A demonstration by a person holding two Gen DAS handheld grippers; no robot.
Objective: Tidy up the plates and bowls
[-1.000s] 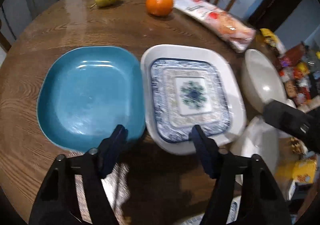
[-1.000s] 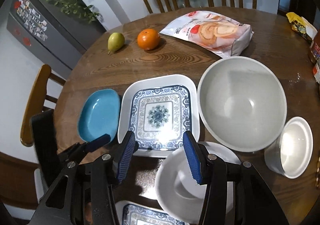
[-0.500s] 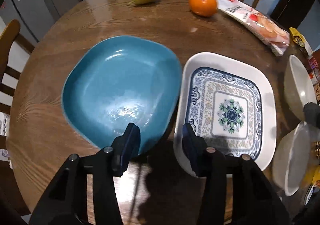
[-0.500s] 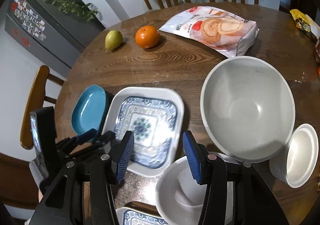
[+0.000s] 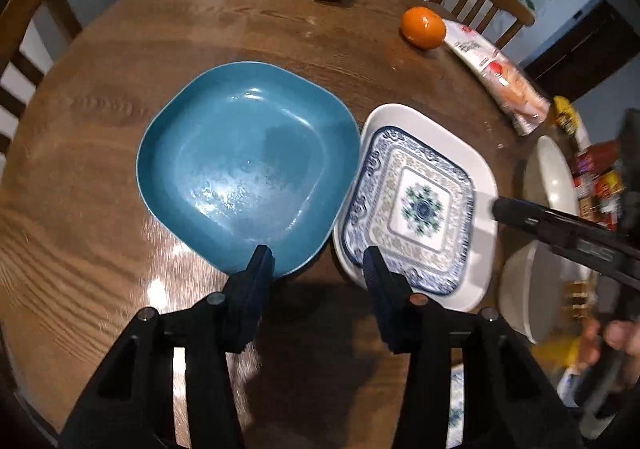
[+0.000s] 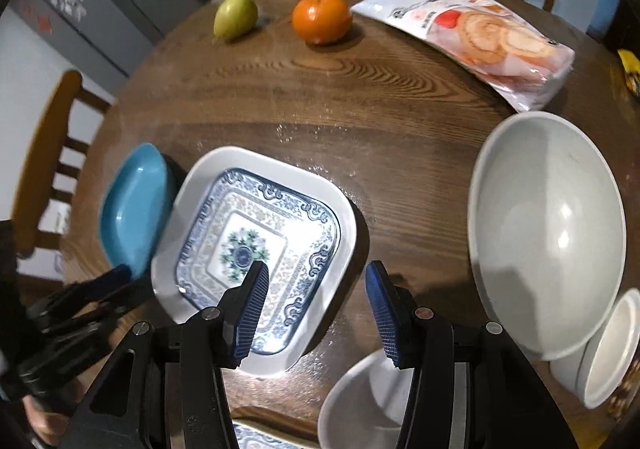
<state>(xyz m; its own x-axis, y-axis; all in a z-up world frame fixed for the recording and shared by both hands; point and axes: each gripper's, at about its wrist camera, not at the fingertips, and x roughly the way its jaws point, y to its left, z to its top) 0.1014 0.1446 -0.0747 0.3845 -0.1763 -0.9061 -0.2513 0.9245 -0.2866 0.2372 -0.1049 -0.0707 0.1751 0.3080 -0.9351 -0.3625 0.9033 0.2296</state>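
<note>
A teal square plate [image 5: 248,169] lies on the round wooden table [image 5: 120,89], edge to edge with a white plate with a blue pattern [image 5: 416,205]. My left gripper [image 5: 318,265] hovers over their near corners, its jaws closing; both plate corners show between the fingers, with no pad pressing on either. My right gripper [image 6: 314,281] is open above the patterned plate's [image 6: 256,249] near right edge and grips nothing. The teal plate [image 6: 134,205] shows at the left of the right wrist view.
A large white bowl [image 6: 548,233], a small white bowl [image 6: 608,349] and another white bowl [image 6: 360,401] stand to the right. A second patterned plate [image 6: 260,437] peeks in at the near edge. Pear [image 6: 234,15], orange [image 6: 322,17] and a snack bag [image 6: 480,37] lie at the back, with chairs around the table.
My left gripper slid left toward the teal plate's near corner and its jaws narrowed. My right gripper moved left and lower, over the patterned plate, at the same opening.
</note>
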